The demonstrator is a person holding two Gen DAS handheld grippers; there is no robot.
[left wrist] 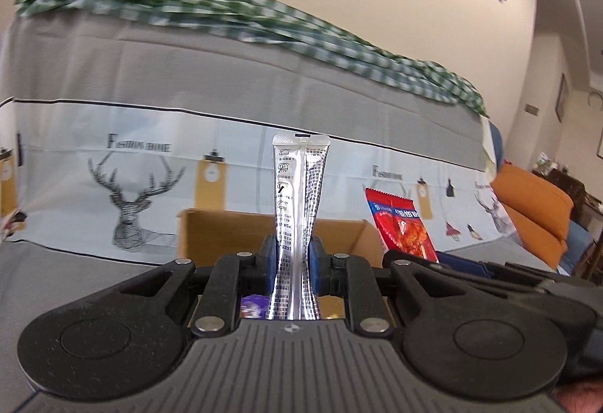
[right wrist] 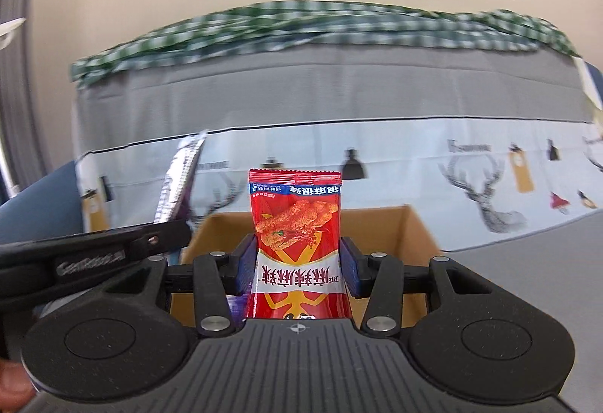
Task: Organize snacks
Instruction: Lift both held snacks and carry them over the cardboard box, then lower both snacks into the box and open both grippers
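Left wrist: silver sachet (left wrist: 297, 224) clamped between jaws.

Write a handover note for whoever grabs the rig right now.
Left tongs: shut on two silver stick packets, held upright.
Right tongs: shut on a red snack bag, upright.
Both hang over the open cardboard box on the grey sofa; a purple packet already lies inside.
Done: both items picked up.
Left: drop them into the box. No other loose snacks are in view.
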